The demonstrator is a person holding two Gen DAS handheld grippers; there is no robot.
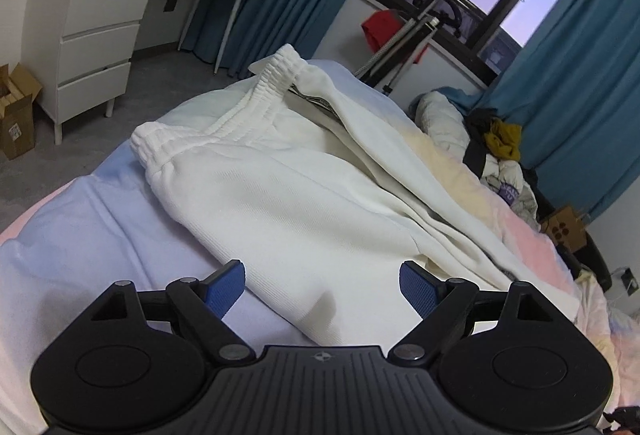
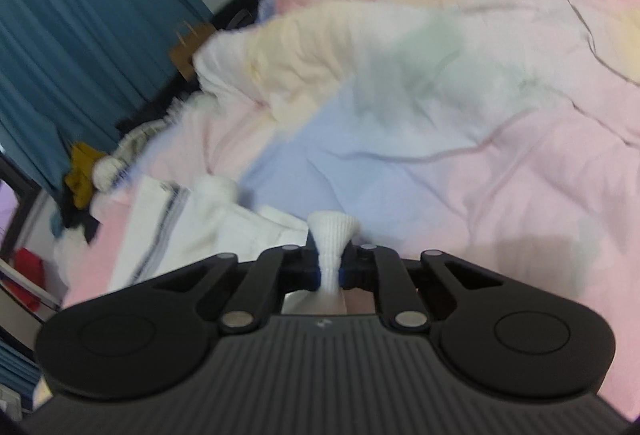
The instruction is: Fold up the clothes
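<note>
White sweatpants (image 1: 288,171) are lying folded lengthwise on the pastel duvet (image 1: 92,219). The left gripper (image 1: 322,285) is hovering spread over them; the right gripper (image 2: 330,273) is pinching their ribbed cuff (image 2: 332,235) above the duvet.

I see bare bed cover (image 1: 92,219) left of white trousers (image 1: 288,187): free passage. Clothes heap (image 1: 496,143) blocks far right.

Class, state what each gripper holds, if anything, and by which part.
The left gripper is open and empty. The right gripper pinches white ribbed fabric, seemingly a cuff; which garment's cannot be told.
</note>
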